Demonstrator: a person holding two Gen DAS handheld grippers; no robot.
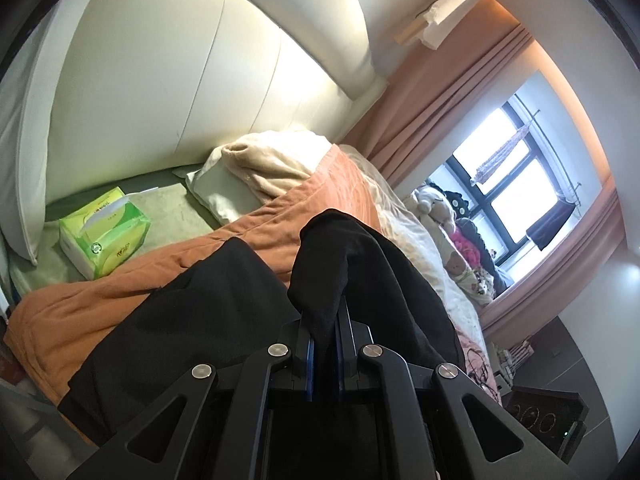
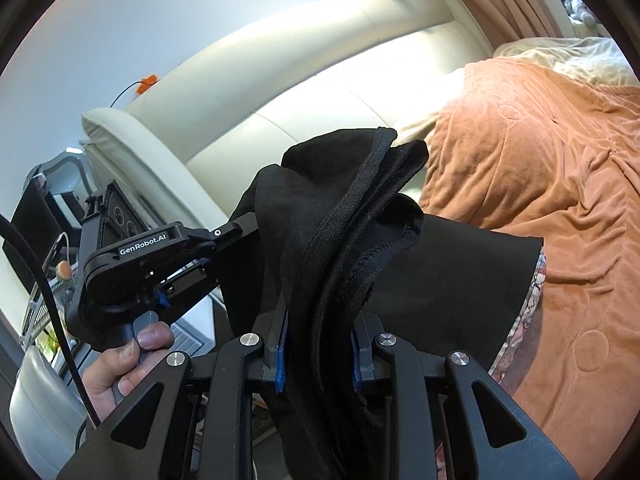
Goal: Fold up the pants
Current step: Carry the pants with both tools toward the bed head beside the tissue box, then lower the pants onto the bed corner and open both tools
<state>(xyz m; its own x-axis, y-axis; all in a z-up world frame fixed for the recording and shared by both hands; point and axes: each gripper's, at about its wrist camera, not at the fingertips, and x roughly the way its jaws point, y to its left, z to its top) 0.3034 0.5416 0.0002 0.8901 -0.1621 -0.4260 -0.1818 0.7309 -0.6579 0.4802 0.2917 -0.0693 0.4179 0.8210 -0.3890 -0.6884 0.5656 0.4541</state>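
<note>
Right wrist: gripper (image 2: 316,354) clamping pants (image 2: 344,216)

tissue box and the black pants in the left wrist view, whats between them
In the left wrist view, only the orange blanket lies between the green tissue box and the black pants; nothing else sits on that stretch.

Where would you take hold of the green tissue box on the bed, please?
Grip the green tissue box across its two long side faces, coming down from above. It sits upright on the pale green sheet; a tissue stands out of the top slot, so straddle it.
</note>
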